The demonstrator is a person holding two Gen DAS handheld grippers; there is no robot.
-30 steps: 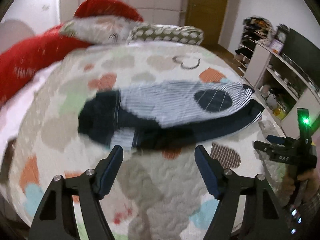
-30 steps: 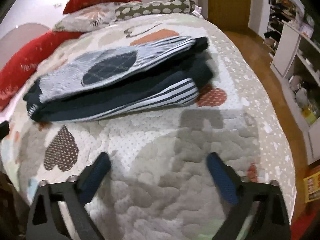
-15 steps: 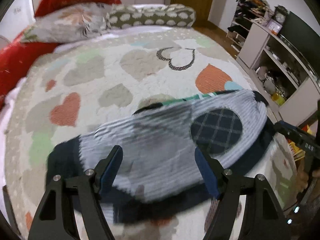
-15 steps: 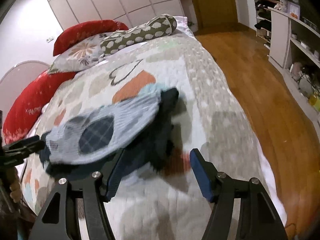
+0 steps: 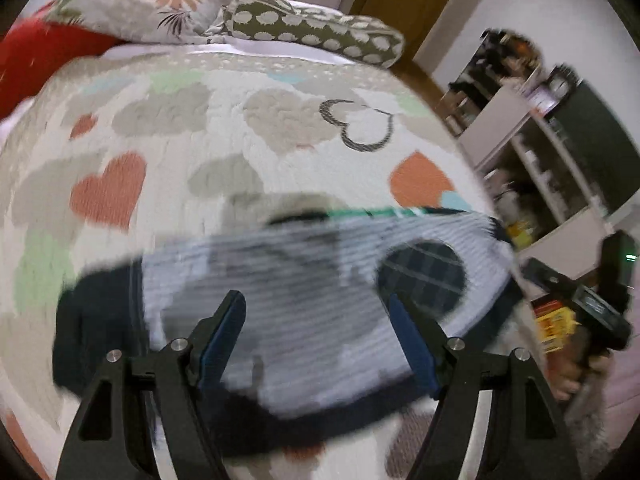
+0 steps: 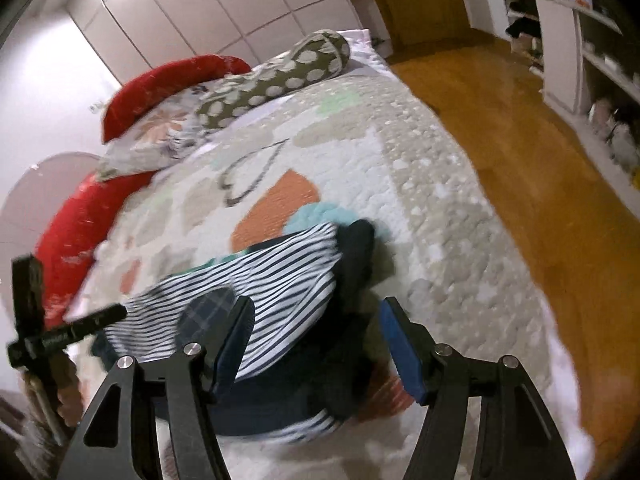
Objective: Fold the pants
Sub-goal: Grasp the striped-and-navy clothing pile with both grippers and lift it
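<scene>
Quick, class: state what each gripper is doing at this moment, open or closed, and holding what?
Left gripper: open, holding nothing, poised over the folded pants.
Right gripper: open, holding nothing, over the pants' end.

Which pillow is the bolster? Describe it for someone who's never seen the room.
Start at the bed with the heart quilt and go to its head end. The bolster lies there beside the floral pillow and red cushion. It is the only long roll, olive with white spots.

Heart-patterned quilt [image 5: 168, 128] covers the bed, pillows [image 6: 276, 80] at its head, wooden floor [image 6: 540, 152] beside white shelves [image 6: 568, 52].
</scene>
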